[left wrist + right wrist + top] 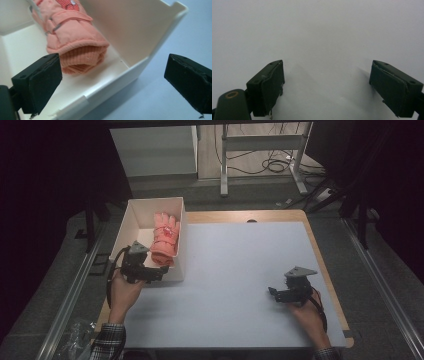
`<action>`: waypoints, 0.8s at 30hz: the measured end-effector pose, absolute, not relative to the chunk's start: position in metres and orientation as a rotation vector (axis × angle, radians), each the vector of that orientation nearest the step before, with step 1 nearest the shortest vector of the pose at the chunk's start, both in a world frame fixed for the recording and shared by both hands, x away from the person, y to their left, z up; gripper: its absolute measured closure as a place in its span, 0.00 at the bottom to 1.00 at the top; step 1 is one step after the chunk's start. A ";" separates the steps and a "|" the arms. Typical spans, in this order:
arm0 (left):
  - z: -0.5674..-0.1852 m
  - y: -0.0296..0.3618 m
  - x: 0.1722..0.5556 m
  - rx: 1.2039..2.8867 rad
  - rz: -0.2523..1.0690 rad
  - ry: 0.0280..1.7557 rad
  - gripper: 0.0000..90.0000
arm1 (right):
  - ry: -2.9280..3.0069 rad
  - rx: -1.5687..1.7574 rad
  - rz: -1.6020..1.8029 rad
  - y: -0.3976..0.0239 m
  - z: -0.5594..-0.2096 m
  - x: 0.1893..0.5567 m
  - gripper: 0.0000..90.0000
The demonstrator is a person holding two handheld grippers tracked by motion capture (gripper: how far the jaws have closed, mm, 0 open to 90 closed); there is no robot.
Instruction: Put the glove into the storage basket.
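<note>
- Surface: we log a pale grey mat (pixel 240 270) covering a wooden table (pixel 280 215); a wood border shows at the far and right edges.
- Room: we note dark surroundings, grey flooring, a white metal frame (pixel 262 150) and loose cables (pixel 275 166) beyond the table.
- White box (pixel 131 220): open-topped, at the mat's far-left corner.
- Pink glove (pixel 165 239): inside the box, along its right wall. We record its long axis running near to far, ribbed cuff (pixel 83 58) toward us, fingers away.
- Left gripper (pixel 112 82): jaws spread wide, astride the box's near right corner, one jaw inside just beside the cuff, one outside.
- Right gripper (pixel 327 85): jaws wide apart, holding nothing, over bare mat at the near right.
</note>
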State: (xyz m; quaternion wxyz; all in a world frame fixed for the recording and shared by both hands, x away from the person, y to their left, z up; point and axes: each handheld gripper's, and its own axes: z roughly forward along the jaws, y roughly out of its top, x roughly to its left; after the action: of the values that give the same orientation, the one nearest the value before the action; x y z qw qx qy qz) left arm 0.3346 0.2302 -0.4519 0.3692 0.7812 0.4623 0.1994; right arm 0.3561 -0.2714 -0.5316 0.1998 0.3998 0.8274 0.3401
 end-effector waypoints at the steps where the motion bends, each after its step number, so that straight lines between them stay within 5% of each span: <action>1: -0.454 0.228 0.331 2.007 0.505 1.179 0.02 | 2.313 1.118 0.951 -0.271 -0.532 0.356 0.14; 24: -0.470 0.174 0.305 2.066 0.414 1.001 0.02 | 2.312 1.116 0.951 -0.271 -0.532 0.356 0.14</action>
State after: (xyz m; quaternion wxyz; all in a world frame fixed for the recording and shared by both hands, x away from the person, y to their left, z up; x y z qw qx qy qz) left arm 0.3047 0.1742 -0.4696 0.3936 0.8142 0.3944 0.1633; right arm 0.3560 -0.2713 -0.5316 0.2006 0.3995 0.8273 0.3402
